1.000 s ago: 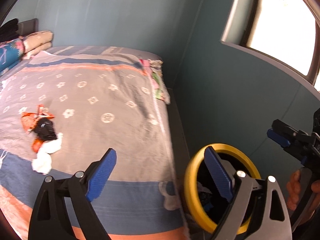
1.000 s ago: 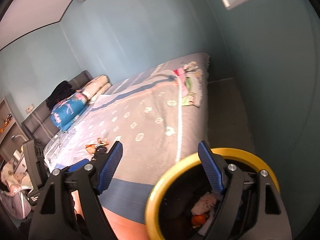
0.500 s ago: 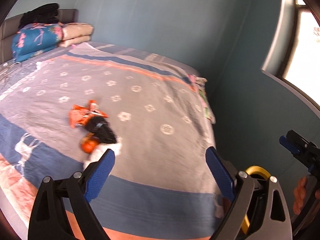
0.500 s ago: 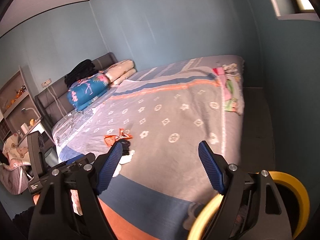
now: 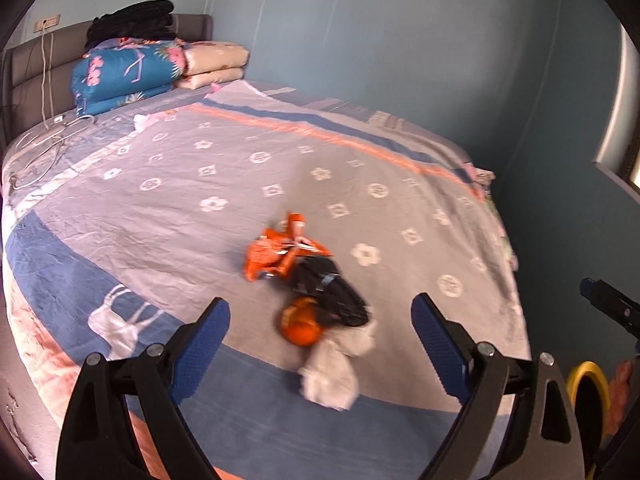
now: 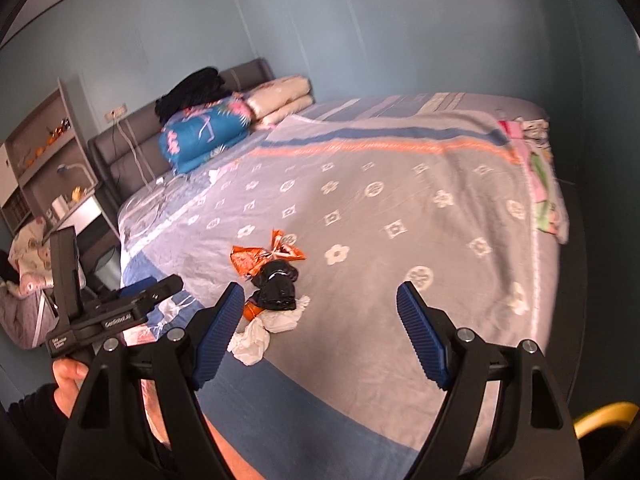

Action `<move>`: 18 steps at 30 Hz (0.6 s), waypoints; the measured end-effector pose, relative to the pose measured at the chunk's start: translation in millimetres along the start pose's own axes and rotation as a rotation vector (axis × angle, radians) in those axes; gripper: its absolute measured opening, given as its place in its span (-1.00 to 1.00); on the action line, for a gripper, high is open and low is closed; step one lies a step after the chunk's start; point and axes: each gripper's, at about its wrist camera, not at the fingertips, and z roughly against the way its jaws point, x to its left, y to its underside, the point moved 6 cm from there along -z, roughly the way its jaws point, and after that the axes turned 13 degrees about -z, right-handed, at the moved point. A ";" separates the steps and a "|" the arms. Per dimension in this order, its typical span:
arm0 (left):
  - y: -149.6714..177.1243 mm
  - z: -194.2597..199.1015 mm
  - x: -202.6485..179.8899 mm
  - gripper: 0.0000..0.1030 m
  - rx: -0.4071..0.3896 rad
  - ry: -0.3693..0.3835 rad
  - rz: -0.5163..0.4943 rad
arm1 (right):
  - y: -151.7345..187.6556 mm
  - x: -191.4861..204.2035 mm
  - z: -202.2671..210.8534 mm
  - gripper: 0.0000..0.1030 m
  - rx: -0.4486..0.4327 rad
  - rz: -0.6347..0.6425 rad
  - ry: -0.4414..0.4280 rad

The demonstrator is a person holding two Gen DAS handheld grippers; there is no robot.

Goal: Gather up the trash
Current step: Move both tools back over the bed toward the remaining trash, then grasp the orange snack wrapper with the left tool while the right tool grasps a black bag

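From the left wrist view, the left gripper (image 5: 320, 336) has its jaws wide apart and holds nothing. The trash lies on the bed (image 5: 168, 208) straight ahead of it, in one small heap: an orange wrapper (image 5: 280, 254) farthest off, a black bag (image 5: 332, 292) against it, an orange ball (image 5: 300, 326) beside the bag, and a white tissue (image 5: 332, 376) nearest, low between the two blue fingers. The heap's long axis runs from the wrapper at the far left toward the tissue at the near right, roughly along the gripper's line of sight. A yellow-rimmed bin (image 5: 588, 384) stands off the bed at the lower right, and the tip of the other tool shows above it.

From the right wrist view, the right gripper (image 6: 320, 332) is likewise spread open and empty. The same heap sits ahead but off to its left, the tissue (image 6: 260, 332) close to its left finger and the wrapper (image 6: 260, 256) farther up the bed. The left tool (image 6: 100, 312) is visible at the left, about level with the heap. The bin's yellow rim (image 6: 600, 414) peeks in at the lower right.

Judging by both views, the left gripper looks better lined up, with the tissue centred between its fingers, so a straight forward and downward reach would probably meet it first.
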 end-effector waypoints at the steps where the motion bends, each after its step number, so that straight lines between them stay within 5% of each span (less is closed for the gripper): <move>1: -0.2 -6.8 7.5 0.72 0.009 -0.009 0.004 | -0.2 4.7 -12.4 0.46 0.015 0.010 -0.003; 9: 0.6 -66.3 59.3 0.72 0.082 -0.059 0.024 | 4.8 23.1 -94.1 0.46 0.131 0.032 -0.024; 18: -1.8 -131.5 93.6 0.72 0.125 -0.020 0.069 | 24.9 38.1 -186.8 0.46 0.257 0.053 -0.053</move>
